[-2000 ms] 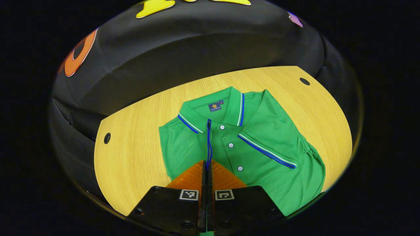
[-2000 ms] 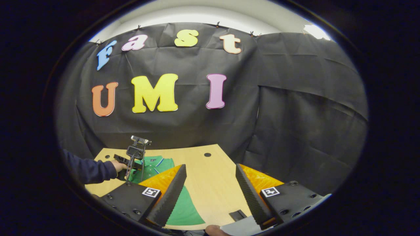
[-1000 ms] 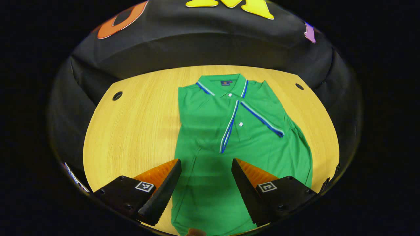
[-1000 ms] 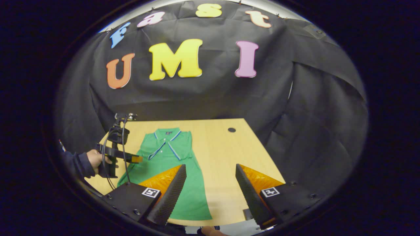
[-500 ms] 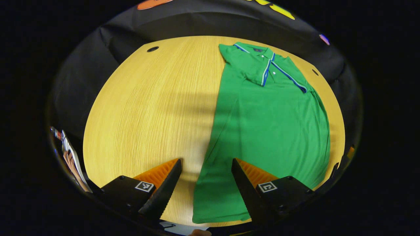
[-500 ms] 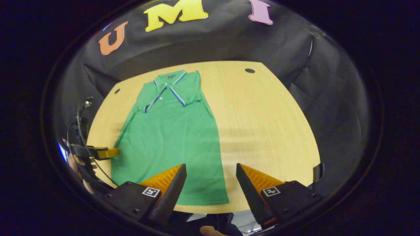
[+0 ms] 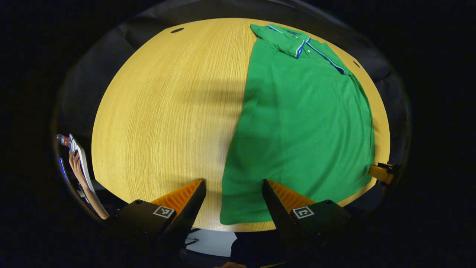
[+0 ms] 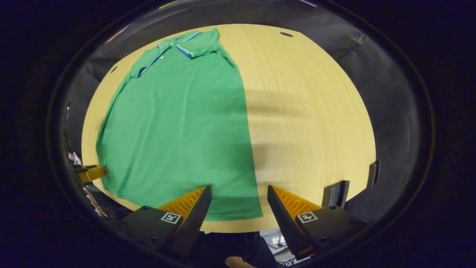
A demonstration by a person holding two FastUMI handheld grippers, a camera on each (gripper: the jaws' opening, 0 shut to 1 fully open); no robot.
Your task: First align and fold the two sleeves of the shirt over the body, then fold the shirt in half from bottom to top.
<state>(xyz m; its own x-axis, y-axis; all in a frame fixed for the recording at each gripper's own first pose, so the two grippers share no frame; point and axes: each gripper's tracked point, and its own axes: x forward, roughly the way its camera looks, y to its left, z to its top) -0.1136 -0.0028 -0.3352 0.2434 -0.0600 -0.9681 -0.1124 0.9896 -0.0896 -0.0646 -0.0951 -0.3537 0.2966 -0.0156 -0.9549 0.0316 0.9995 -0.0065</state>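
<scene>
Sleeves already lie folded over the green shirt point(image 7: 305, 123), flat on the table point(image 7: 156, 111); left gripper point(image 7: 233, 199) and right gripper point(image 8: 238, 204) hover wide and empty at its hem corners; best pinch both evenly, lifting together toward the collar point(image 8: 186, 42).

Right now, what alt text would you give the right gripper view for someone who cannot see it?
A green polo shirt with blue-and-white trim lies flat on a light wooden table, sleeves folded in, collar at the far end. The right gripper hovers open over the shirt's near hem corner.
</scene>
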